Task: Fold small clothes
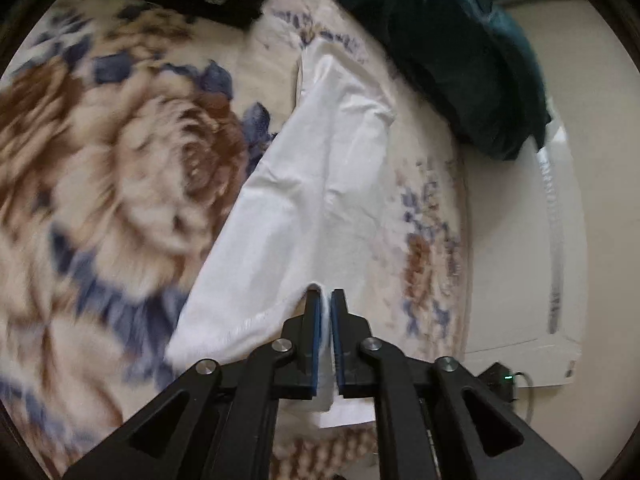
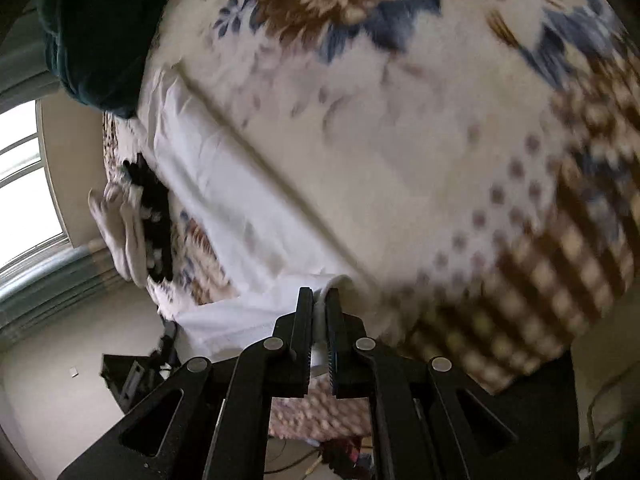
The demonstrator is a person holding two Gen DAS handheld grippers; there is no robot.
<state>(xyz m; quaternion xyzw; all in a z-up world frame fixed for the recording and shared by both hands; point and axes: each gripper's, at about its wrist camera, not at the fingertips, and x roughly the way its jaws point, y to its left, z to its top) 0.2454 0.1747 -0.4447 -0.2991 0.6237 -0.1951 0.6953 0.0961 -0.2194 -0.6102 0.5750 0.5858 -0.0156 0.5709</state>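
The thin white cotton garment [image 1: 304, 184] lies stretched over the cream fleece blanket with brown and blue flowers [image 1: 120, 168]. The left gripper [image 1: 326, 300] is clamped on the garment's near edge. The right gripper [image 2: 319, 298] pinches another edge (fabric bunched between its fingers). A dark teal velvet cushion [image 1: 448, 40] rests at the blanket's far side.

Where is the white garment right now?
The white garment lies stretched across the floral blanket, below the dark green pillow, pinched by both claws.
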